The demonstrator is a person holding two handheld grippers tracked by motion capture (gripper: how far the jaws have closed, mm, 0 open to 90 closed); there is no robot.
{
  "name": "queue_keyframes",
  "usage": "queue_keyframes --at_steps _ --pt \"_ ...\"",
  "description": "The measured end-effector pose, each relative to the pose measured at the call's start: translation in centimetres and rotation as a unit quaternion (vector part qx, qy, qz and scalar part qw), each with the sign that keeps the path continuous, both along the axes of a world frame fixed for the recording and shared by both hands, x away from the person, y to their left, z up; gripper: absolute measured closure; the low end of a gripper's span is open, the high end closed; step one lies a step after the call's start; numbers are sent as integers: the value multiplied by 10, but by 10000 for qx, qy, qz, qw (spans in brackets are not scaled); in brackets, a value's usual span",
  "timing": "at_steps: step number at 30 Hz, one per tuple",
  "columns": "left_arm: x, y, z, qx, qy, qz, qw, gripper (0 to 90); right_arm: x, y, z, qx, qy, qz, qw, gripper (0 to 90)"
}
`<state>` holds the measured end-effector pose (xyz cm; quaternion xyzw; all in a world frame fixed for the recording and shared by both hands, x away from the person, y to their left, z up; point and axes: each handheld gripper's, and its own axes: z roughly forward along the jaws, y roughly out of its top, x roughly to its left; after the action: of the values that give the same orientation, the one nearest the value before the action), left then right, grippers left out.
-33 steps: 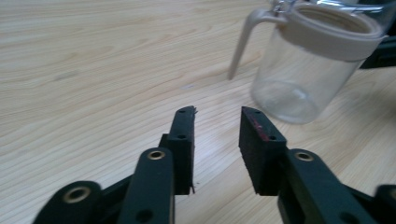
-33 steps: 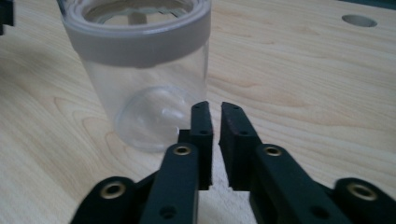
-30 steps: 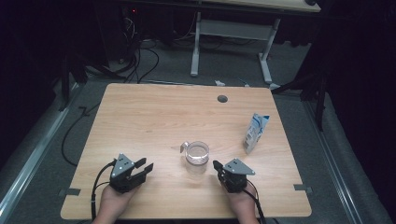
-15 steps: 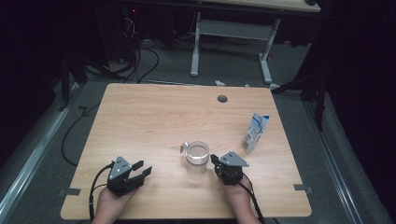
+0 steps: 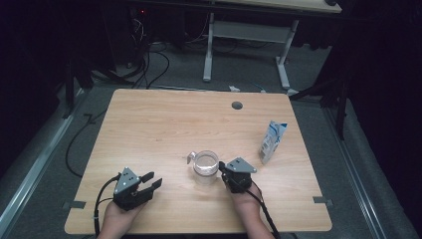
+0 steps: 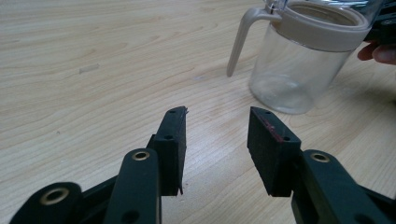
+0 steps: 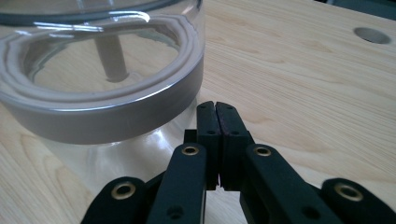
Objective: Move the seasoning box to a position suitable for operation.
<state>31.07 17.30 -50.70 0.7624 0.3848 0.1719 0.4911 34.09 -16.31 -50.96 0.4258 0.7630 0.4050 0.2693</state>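
Right tongs (image 7: 215, 108) closed beside jug (image 7: 100, 100)

left tongs (image 6: 215, 140) parted, right tongs (image 7: 216, 116) closed

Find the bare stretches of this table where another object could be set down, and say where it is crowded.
The far half of the table, from the cable hole leftward, is bare, as is the left edge beyond the left gripper. It is crowded near the front centre, where the right gripper sits against the glass pitcher, with the carton to the right.

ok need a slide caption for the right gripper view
Right tool, jaws shut, tips at the wall of a clear glass pitcher with a beige rim band on the wooden table.
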Motion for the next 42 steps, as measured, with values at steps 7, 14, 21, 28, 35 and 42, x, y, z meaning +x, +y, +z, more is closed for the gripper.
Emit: queue_keyframes --at_steps 7,14,21,28,35,42 --pt "-2 0 -1 -15 -96 -4 10000 603 8 8 -3 79 111 170 9998 866" --pt "2 1 -6 -252 39 -123 9996 628 -9 -17 -5 122 85 93 9998 817" --pt "0 -3 -2 62 17 -5 10000 620 -24 -34 -12 -19 -95 -196 9998 801" --pt "4 -7 -5 173 191 99 9996 605 -24 -45 -9 80 -107 -256 9996 761" --pt "11 -18 2 170 22 239 9996 616 -18 -39 0 257 -117 -176 9994 735" --pt "19 -25 3 61 -51 300 9995 784 3 -33 11 170 18 -53 9998 787"
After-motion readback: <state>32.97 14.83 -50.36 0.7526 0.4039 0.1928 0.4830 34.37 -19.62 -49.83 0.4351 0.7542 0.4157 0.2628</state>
